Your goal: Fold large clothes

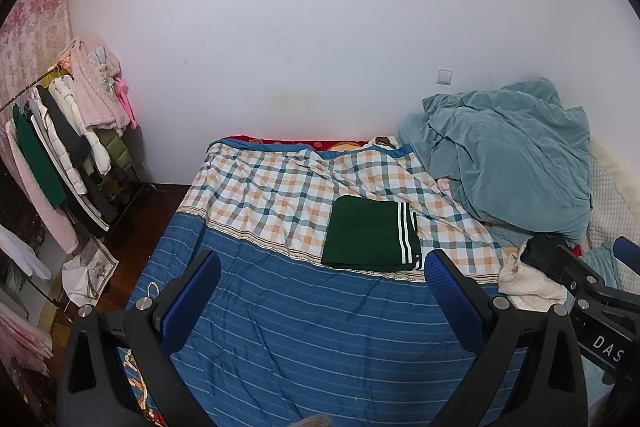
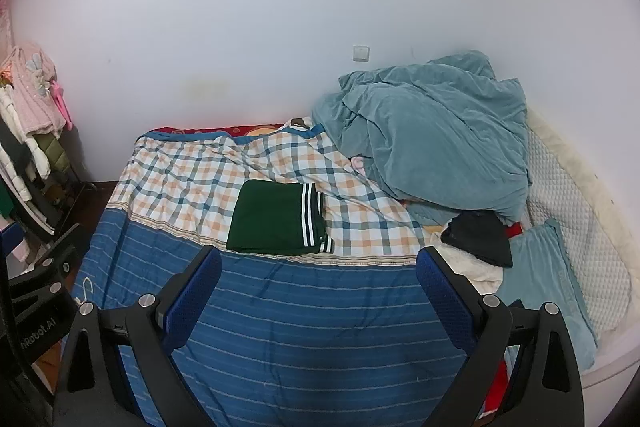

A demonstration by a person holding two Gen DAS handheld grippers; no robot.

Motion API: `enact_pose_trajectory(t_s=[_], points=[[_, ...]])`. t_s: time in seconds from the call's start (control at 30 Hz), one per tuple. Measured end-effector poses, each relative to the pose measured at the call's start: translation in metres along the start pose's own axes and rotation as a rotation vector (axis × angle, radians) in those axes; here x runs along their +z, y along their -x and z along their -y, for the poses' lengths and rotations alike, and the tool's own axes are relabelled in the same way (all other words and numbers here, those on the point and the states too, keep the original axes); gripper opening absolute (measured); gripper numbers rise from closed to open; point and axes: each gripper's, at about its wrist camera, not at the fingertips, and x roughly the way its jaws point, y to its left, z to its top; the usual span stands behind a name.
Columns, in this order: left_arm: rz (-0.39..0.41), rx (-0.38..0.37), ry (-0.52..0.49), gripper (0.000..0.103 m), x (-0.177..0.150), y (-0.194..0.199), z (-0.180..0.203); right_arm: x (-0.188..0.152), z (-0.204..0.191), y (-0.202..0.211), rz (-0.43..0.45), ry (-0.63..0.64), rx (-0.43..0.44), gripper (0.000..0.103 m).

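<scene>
Ahead of both jaws, on the bed point(image 2: 280, 327): folded green garment point(image 2: 276, 217), flat. Left gripper point(image 1: 322, 263) and right gripper point(image 2: 319, 259) jaws wide, empty.

The folded dark green knit garment with 3 white stripes point(image 2: 276, 217) looks matt and smooth. Beneath it, the blue-striped and checked cotton bedcover point(image 2: 304, 331) is thin and creased. The heaped teal blanket point(image 2: 436, 131) looks plush and velvety. The gripper fingers point(image 1: 192, 301) are matt black plastic with textured blue pads and shiny metal pins.
</scene>
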Motion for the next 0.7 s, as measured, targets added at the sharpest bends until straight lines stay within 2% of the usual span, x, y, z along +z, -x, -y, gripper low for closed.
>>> enact_pose_trajectory(t_s=[0.33,0.7], points=[[-0.001,0.003,0.000,0.103,0.000,-0.001,0.000,0.011,0.000,-0.007,0.006,0.003,0.002,0.099],[0.004,0.001,0.000,0.103,0.002,0.000,-0.002,0.007,0.000,-0.004,0.004,-0.002,0.000,0.099]])
